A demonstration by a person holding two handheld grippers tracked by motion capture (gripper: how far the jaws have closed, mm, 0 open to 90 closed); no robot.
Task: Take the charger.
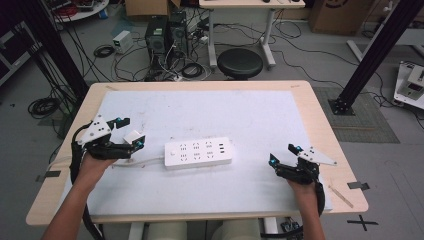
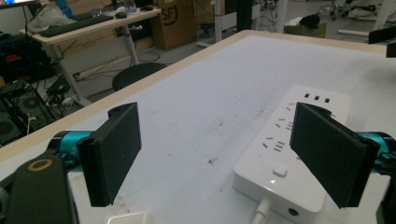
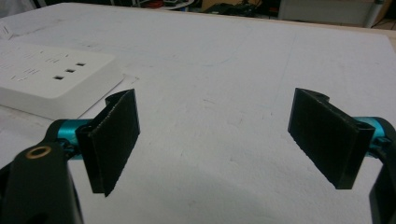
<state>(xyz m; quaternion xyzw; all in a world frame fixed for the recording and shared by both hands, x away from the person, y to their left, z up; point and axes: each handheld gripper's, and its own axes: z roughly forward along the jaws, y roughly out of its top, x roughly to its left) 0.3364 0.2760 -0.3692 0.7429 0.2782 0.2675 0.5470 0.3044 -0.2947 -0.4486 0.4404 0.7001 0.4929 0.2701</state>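
Left gripper [image 1: 131,131] — jaws agape — near glossy white power strip [image 1: 199,153]

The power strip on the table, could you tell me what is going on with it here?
A person holds a gripper in each hand over a white table. The power strip lies flat in the middle, its cord running off toward the left. The left gripper hovers open just beside the strip's cord end, near a small white plug. The right gripper waits open, apart from the strip, holding nothing.
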